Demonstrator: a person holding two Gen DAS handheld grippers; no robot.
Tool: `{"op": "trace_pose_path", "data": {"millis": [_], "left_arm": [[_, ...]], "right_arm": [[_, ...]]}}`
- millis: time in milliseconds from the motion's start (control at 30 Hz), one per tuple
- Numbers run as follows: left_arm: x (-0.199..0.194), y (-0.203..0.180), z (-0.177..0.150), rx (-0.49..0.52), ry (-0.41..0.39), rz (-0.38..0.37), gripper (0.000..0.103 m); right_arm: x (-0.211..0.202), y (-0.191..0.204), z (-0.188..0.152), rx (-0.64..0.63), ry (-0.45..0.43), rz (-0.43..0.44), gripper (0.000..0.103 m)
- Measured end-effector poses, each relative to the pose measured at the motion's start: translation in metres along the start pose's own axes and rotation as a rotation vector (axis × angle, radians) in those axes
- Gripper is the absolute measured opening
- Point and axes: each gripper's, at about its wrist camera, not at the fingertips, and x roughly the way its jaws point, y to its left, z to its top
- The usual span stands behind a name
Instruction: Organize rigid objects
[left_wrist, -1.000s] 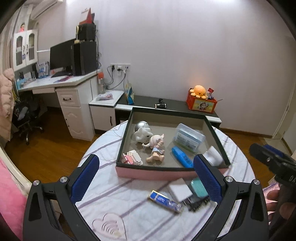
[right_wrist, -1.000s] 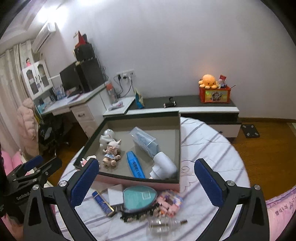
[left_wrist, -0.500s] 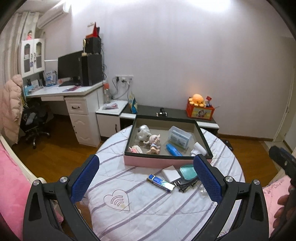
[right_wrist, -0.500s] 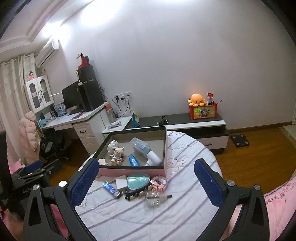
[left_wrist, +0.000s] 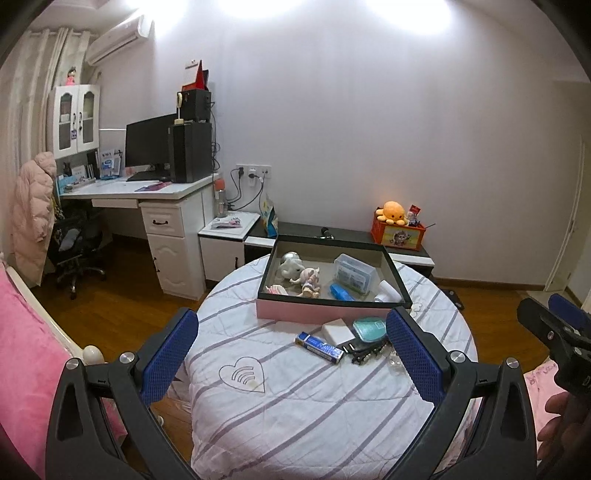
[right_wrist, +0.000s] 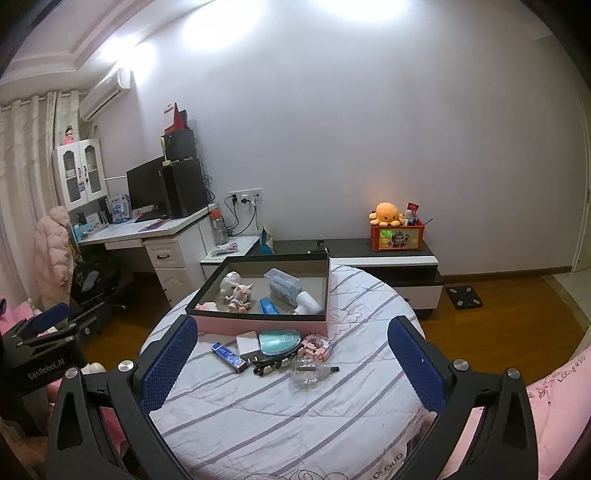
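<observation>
Bedroom, round worktop (left_wrist: 295, 406) under striped cloth. My left tongs (left_wrist: 291, 354) wide, empty, hovering above near edge. My right tongs (right_wrist: 291, 363) wide, empty too. Box (right_wrist: 266, 320) at far side holds figurines. Blue tube (left_wrist: 319, 347), mirror (right_wrist: 277, 341), bottle (right_wrist: 308, 371) lie in front of box.

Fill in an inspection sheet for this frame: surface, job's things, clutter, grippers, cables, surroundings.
Surface: round table under a striped quilted cover.
Job's things: pink box holding figurines and a clear case; blue pack, white block, teal mirror, glass bottle lie loose in front of it.
Clutter: black hair clip, pink packet.
Grippers: left gripper and right gripper both empty, jaws wide, held back from the table.
Cables: plugs at wall socket.
Surroundings: desk, monitor, low cabinet, plush octopus.
</observation>
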Motion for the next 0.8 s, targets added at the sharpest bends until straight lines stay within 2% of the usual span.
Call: {"op": "trace_pose_path", "data": {"millis": [433, 800], "left_arm": [[-0.006, -0.007, -0.01, 0.015, 0.009, -0.01, 0.103], [0.021, -0.004, -0.021, 0.009, 0.07, -0.003, 0.103]], "right_arm": [[-0.013, 0.002, -0.007, -0.007, 0.003, -0.003, 0.103], [0.004, -0.014, -0.015, 0.016, 0.057, -0.034, 0.103]]}}
